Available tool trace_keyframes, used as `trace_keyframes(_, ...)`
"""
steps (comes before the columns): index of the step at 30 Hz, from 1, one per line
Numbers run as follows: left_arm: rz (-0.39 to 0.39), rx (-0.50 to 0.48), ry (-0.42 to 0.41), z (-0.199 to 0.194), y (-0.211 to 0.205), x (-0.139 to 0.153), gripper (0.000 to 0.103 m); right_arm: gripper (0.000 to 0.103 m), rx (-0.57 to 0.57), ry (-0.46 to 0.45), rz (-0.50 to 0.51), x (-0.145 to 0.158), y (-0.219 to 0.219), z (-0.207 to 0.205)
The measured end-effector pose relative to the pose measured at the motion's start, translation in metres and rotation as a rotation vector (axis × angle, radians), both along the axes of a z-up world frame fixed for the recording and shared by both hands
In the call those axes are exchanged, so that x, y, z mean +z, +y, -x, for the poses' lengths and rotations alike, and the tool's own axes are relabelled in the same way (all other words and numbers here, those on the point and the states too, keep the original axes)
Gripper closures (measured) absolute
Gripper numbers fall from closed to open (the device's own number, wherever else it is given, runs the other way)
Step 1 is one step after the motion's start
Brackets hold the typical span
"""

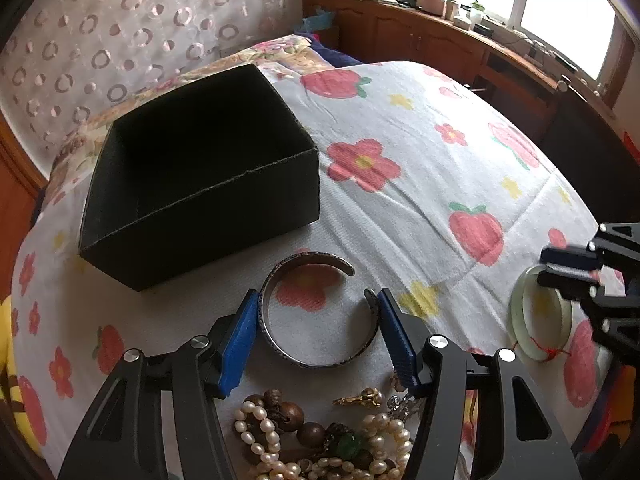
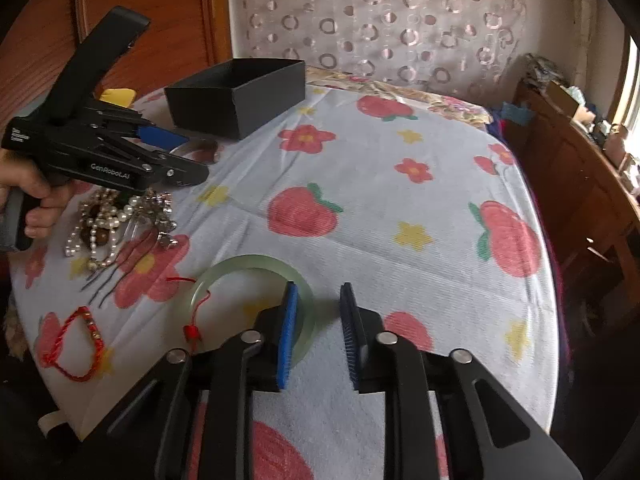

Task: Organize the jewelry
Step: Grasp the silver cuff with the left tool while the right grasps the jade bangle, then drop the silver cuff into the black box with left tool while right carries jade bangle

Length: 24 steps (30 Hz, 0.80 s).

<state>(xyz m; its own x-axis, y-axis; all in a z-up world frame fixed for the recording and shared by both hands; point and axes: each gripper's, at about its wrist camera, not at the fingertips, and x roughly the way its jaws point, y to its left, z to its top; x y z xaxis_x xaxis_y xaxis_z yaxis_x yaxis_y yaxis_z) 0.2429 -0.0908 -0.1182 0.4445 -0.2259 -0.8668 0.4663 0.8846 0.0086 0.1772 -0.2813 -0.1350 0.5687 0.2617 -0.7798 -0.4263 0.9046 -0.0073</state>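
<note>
Left tongs [image 1: 316, 334] spread wide around silver cuff bracelet [image 1: 310, 312], just in front of black box [image 1: 200, 176] on the flowered bedspread [image 1: 420, 184]. Right tongs [image 2: 319, 334] spread, one pad inside green jade bangle [image 2: 256, 264], right of box. Bead pile [image 1: 320, 436] nearest.

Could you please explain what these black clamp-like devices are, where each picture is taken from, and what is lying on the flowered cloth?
These are hand-held two-finger grippers with blue pads; a person holds one in each hand, and a camera on each looks along its fingers. The left view shows the left gripper open around a silver cuff bracelet, in front of an open black box. The right view shows the right gripper open astride the rim of a pale green bangle. A pile of pearls and beads and a red cord bracelet also lie on the cloth. Nothing is lifted yet.
</note>
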Motion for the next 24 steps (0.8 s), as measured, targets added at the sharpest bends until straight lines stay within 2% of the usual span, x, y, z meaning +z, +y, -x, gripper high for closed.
trace_keyframes(7, 0.040, 0.018, -0.030, 0.007, 0.010, 0.007, 0.046, 0.095, 0.004, -0.037, 0.001, 0.002, 0.006, 0.005)
trace_keyframes(14, 0.118, 0.031, -0.127, 0.020, 0.025, 0.046, 0.046, 0.095, 0.018, -0.096, -0.026, 0.027, 0.013, 0.003)
trace_keyframes(20, 0.167, 0.056, -0.200, 0.000, 0.040, 0.080, 0.046, 0.095, 0.035, -0.137, -0.032, 0.051, 0.023, -0.021)
trace_keyframes(24, 0.173, 0.089, -0.214, -0.026, 0.047, 0.086, 0.046, 0.095, 0.040, -0.163, -0.037, 0.067, 0.032, -0.047)
